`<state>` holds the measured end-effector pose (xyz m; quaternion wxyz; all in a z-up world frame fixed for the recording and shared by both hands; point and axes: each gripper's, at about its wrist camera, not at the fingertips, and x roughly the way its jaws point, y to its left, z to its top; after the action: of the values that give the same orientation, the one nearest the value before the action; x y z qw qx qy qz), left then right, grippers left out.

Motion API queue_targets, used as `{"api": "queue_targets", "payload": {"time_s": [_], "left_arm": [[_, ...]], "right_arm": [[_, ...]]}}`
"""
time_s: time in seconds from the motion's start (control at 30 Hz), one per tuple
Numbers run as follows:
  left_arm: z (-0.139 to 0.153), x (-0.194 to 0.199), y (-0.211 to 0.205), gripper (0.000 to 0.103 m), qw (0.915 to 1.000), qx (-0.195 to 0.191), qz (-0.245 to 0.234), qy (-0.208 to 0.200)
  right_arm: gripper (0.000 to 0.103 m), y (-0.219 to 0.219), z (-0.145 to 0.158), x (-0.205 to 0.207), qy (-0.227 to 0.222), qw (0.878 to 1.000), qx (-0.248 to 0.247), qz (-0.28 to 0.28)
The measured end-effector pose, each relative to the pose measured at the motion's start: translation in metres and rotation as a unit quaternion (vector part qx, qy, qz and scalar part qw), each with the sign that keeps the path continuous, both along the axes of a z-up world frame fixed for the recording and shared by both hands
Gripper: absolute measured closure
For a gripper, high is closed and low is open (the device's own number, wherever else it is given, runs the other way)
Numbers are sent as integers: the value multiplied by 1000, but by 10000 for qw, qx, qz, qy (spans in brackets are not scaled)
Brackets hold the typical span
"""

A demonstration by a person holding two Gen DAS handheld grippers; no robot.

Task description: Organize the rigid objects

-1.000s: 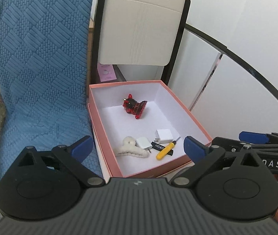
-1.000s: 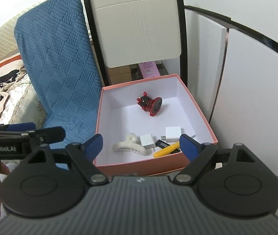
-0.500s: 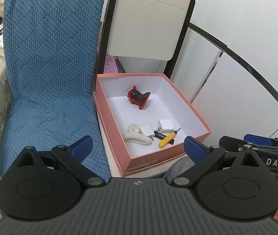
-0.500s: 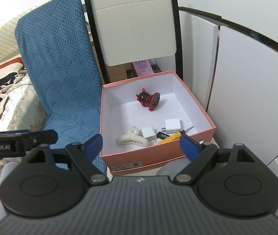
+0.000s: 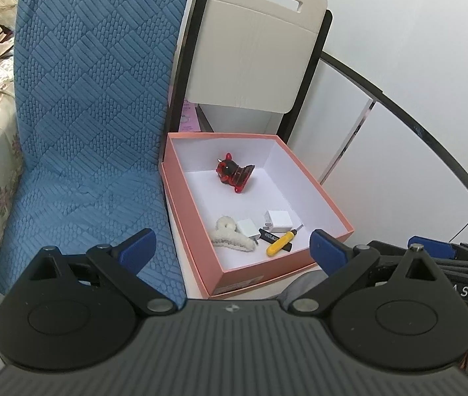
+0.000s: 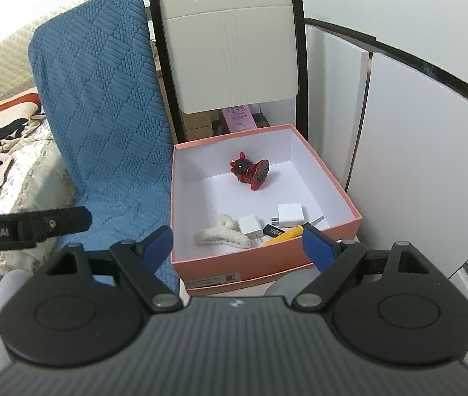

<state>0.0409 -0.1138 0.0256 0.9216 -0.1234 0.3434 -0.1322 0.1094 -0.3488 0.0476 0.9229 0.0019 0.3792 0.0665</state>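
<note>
The pink box (image 5: 197, 221) stands open beside a blue quilted cover (image 5: 85, 115), in front of a beige chair back (image 5: 250, 52). Five things lie inside it. A red figurine (image 5: 234, 173) lies on its side near the far wall, its round base turned toward the right wall. At the near end, a fluffy white hair clip (image 5: 230, 236) lies with its long axis running left to right along the near wall. Just beside it sit a small white charger (image 5: 248, 227) and a larger white charger (image 5: 278, 221). A yellow screwdriver (image 5: 280, 243) lies slantwise, its metal tip pointing toward the right wall, across a black stick (image 5: 272, 237).

The left gripper (image 5: 230, 247) and the right gripper (image 6: 237, 241) both hang short of the box, fingers spread wide apart and grasping nothing.
</note>
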Motion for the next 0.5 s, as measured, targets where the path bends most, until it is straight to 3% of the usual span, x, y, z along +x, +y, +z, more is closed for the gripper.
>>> {"api": "queue_targets", "payload": {"time_s": [0.5], "left_arm": [[-1, -3, -1, 2, 9999, -98, -84, 60]], "right_arm": [[16, -4, -3, -6, 6, 9999, 8, -129]]}}
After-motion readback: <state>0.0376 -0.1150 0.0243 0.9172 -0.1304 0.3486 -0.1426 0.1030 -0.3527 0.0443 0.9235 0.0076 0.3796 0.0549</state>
